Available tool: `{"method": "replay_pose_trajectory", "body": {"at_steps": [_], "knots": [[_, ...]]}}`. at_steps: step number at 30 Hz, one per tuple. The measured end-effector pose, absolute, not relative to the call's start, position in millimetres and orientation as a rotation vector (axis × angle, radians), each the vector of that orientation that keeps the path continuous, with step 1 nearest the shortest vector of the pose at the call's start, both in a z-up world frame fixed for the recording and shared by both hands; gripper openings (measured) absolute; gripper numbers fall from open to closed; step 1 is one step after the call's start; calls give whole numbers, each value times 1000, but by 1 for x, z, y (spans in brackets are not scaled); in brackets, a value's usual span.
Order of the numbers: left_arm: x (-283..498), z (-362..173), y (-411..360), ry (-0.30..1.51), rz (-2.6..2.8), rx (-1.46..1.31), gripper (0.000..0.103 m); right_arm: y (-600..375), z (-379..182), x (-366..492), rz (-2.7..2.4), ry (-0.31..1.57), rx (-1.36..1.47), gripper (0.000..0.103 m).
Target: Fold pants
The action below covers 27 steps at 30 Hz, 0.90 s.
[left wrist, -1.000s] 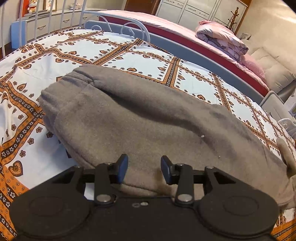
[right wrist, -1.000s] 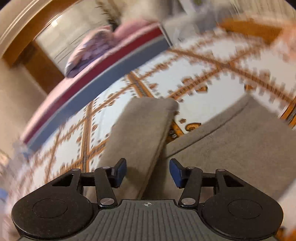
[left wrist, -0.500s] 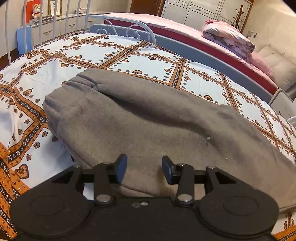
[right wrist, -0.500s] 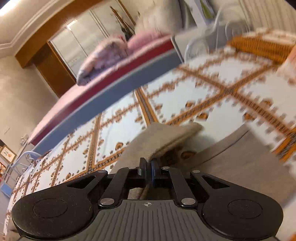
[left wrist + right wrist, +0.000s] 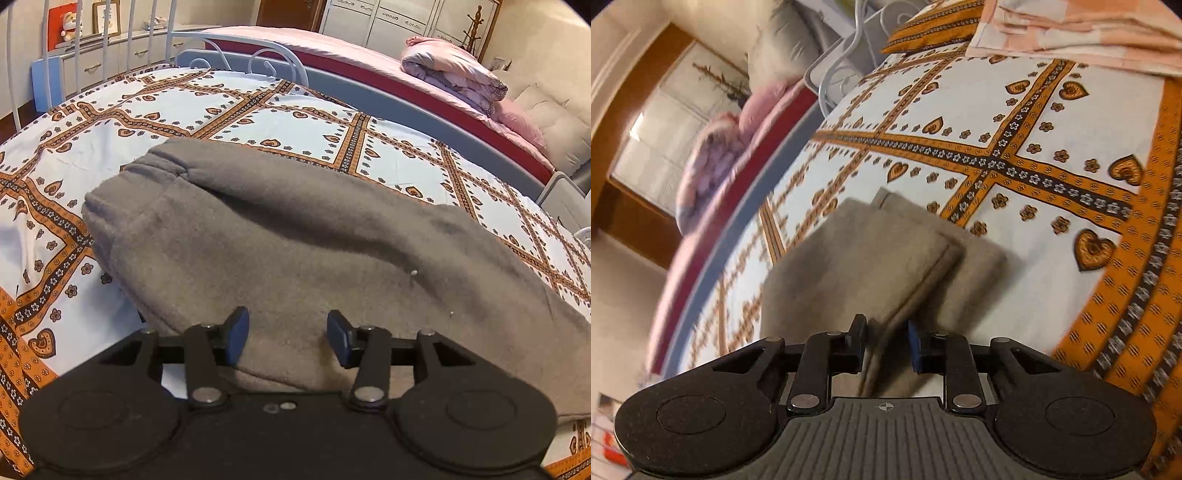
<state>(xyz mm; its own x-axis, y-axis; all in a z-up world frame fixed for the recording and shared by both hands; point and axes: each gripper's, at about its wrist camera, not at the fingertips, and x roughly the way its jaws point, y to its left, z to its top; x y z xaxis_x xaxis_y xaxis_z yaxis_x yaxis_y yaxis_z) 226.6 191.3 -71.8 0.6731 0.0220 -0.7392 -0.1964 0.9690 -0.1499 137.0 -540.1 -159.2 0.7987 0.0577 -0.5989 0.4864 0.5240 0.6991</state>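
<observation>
1. Left wrist view: left tool, blue pads parted to a moderate gap after widening slightly, nothing pinched; both pads sit just above the near hem of the pants.
2. Pants: grey-brown fleece, spread lengthwise across the bed; gathered waistband at the upper left, the rest running off toward the lower right.
3. Bed: white sheet with orange bands, hearts and small flowers; white metal rail at the far end.
4. Right wrist view: right tool, jaws at a narrow gap and just reopening after a close; the seamed edge of the pants legs lies between the pads, contact not discernible.
5. Pants legs: two cuffs stacked, upper one offset from the lower, resting on the sheet.
6. Background: second bed with pink cover and a folded quilt.
</observation>
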Motion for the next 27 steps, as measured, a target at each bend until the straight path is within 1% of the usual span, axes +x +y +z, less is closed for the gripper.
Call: {"method": "replay_pose_trajectory", "body": {"at_steps": [1, 2, 3, 4, 8, 10, 11, 12, 14, 15, 17, 22, 25, 27], "knots": [[227, -72, 190, 826, 125, -217, 39, -542, -161, 140, -269, 606, 1011, 24], [227, -72, 189, 825, 127, -211, 39, -543, -161, 143, -258, 601, 1015, 8], [227, -72, 188, 825, 129, -203, 39, -542, -155, 147, -249, 598, 986, 5], [227, -72, 187, 825, 129, -199, 39, -544, -146, 148, -228, 580, 943, 5], [226, -73, 184, 825, 127, -176, 41, -528, -82, 132, -127, 355, 792, 5], [226, -74, 184, 827, 123, -169, 41, -528, -71, 117, -123, 279, 757, 5], [225, -74, 184, 826, 120, -169, 41, -530, -76, 113, -158, 295, 738, 5], [225, -74, 185, 826, 118, -170, 41, -535, -89, 114, -195, 358, 753, 5], [225, -74, 185, 827, 116, -172, 41, -548, -134, 127, -278, 575, 869, 5], [225, -74, 186, 826, 116, -175, 41, -552, -152, 130, -301, 642, 909, 5], [224, -74, 186, 827, 116, -178, 41, -554, -165, 126, -293, 619, 951, 5], [225, -74, 182, 828, 112, -153, 43, -547, -148, 131, -272, 615, 850, 5], [225, -75, 181, 828, 109, -143, 43, -542, -120, 133, -213, 533, 802, 5], [224, -75, 181, 826, 109, -145, 43, -539, -91, 137, -153, 435, 775, 5]]}}
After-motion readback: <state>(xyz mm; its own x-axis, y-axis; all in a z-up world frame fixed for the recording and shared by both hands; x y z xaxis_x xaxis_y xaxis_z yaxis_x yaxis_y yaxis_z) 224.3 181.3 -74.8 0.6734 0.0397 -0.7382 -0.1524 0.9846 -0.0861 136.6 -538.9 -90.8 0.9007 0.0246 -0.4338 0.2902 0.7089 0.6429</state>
